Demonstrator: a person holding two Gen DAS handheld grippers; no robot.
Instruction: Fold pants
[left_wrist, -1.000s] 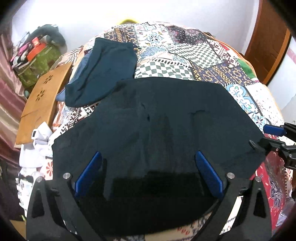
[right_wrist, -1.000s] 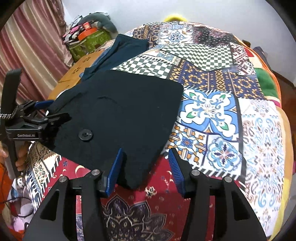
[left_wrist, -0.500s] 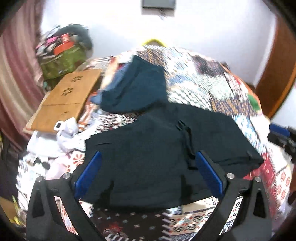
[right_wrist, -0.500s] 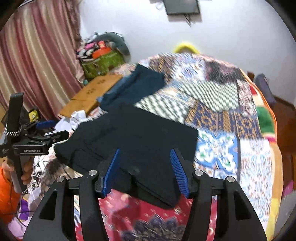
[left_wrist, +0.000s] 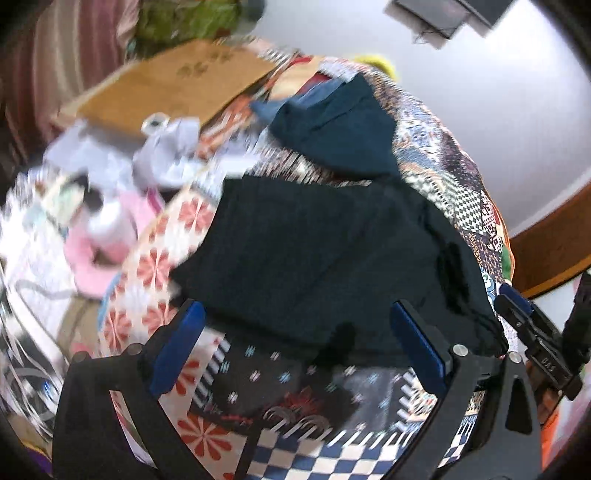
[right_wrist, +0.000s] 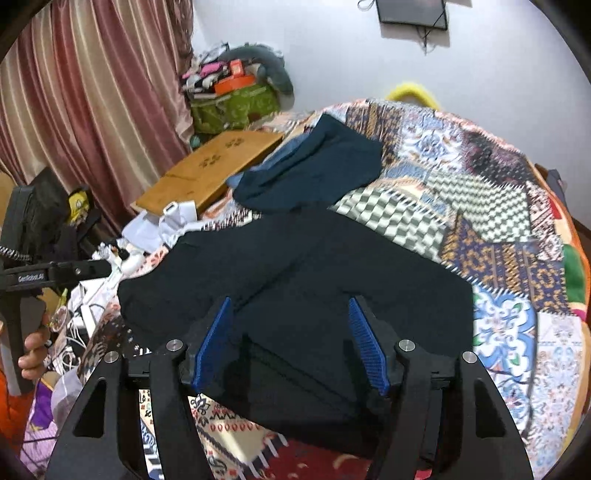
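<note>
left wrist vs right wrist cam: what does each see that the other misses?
Left wrist only: pink cloth beside the bed and the right gripper at the pants' edge.
Right wrist only: striped curtain, green bag and the hand holding the left gripper.
Both: black pants on the patchwork quilt, teal garment, wooden board.

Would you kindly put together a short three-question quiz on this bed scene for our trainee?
1. True or false: the black pants lie on the patchwork quilt.
2. What lies just beyond the pants? A) a teal folded garment B) a red towel C) a pillow
3. Fill in: neither the right tongs nor the left tongs ____ any cloth.

Key: 1 true; 2 A; 3 grip. Both stand open, the right ones having just been opening with nothing pinched between them.
</note>
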